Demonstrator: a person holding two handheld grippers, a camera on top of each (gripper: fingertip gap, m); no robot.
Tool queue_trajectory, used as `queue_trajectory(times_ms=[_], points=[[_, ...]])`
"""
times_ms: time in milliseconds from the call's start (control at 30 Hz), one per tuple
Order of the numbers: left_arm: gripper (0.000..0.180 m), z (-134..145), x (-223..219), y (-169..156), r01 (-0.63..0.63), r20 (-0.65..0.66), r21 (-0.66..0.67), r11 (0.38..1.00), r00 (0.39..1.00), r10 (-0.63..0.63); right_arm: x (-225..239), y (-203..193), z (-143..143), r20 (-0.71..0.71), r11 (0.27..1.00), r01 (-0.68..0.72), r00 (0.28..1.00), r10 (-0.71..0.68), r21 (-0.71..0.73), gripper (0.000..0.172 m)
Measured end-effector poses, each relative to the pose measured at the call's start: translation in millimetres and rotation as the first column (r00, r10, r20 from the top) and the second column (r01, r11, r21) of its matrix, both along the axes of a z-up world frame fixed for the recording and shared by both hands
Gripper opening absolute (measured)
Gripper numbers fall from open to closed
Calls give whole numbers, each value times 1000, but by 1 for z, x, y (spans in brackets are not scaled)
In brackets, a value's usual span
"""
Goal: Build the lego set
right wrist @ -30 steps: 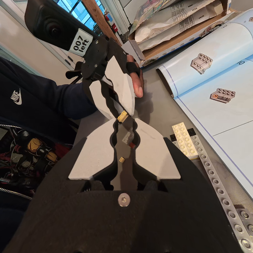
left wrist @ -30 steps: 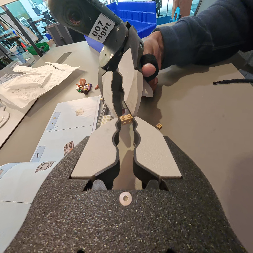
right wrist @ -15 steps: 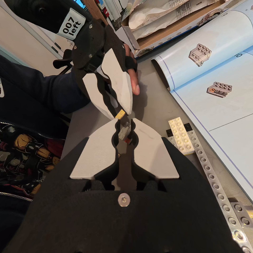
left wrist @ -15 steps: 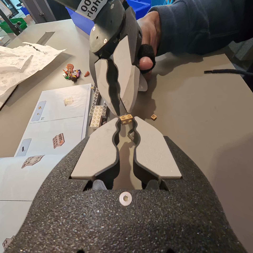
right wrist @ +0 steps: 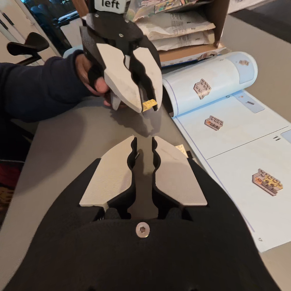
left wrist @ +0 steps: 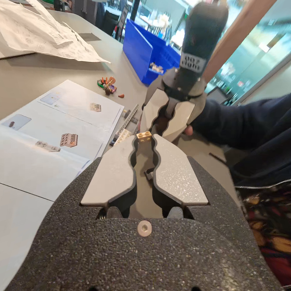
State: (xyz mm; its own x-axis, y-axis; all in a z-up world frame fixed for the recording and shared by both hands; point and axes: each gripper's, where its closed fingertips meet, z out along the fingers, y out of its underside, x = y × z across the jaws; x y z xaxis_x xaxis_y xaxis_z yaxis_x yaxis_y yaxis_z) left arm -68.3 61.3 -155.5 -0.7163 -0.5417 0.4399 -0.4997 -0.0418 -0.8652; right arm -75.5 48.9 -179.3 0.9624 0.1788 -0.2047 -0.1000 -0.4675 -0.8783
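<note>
The left gripper [left wrist: 144, 138] has a small tan brick [left wrist: 144, 137] pinched right at its fingertips; both pads sit tight against the brick's sides, studs facing up and a couple more on the near face; the right wrist view shows the same brick [right wrist: 149, 104] wedged across the tips of that gripper [right wrist: 149, 108], lifted clear of the grey table [right wrist: 70, 133].

The right gripper [right wrist: 144, 138] has its fingers a little apart with nothing between them, just table showing through the gap; in the left wrist view it [left wrist: 155, 133] hangs just beyond the tan brick, tips pointing down toward it, close but I can't tell if they touch; a hand [left wrist: 189, 129] in a dark sleeve wraps its grip.

Stuff around: an open instruction booklet [left wrist: 63, 126] lies on the left, with one page curled up into a roll [right wrist: 212, 81]; just past the left gripper's left finger there's a partly built model, cream plates on a long grey studded strip [left wrist: 126, 124]; farther off a little pile of colourful bits [left wrist: 107, 85] and one brown piece [left wrist: 121, 95]; crumpled paper sheets [left wrist: 39, 31] far left; a blue bin [left wrist: 141, 52] at the far edge; a cardboard box of paper bags [right wrist: 181, 31] behind the booklet.
</note>
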Motion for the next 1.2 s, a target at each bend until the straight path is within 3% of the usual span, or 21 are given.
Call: queue_trajectory(times_ms=[100,333,500,700,867,1200], points=[[16,10,-1,-2,9,-32,-114,993,999,-13,4,4,11,113,996,32,993,-41,84,20],[16,2,-7,-8,52,-30,-48,997,998,-54,4,4,29,292,977,12,953,-76,215,20],[16,-17,-20,-11,110,-30,211,971,994,-106,0,-2,10,268,997,-34,963,14,68,18],[16,-43,-42,-20,203,-117,464,862,979,-167,-10,-12,-7,216,990,-130,967,139,-52,18],[16,-58,-47,-27,234,-156,548,803,972,-177,-17,-17,-24,207,976,-162,960,191,-148,18],[16,-58,-45,-24,201,-137,602,773,979,-148,-22,-20,-35,175,960,-173,961,213,-219,19]])
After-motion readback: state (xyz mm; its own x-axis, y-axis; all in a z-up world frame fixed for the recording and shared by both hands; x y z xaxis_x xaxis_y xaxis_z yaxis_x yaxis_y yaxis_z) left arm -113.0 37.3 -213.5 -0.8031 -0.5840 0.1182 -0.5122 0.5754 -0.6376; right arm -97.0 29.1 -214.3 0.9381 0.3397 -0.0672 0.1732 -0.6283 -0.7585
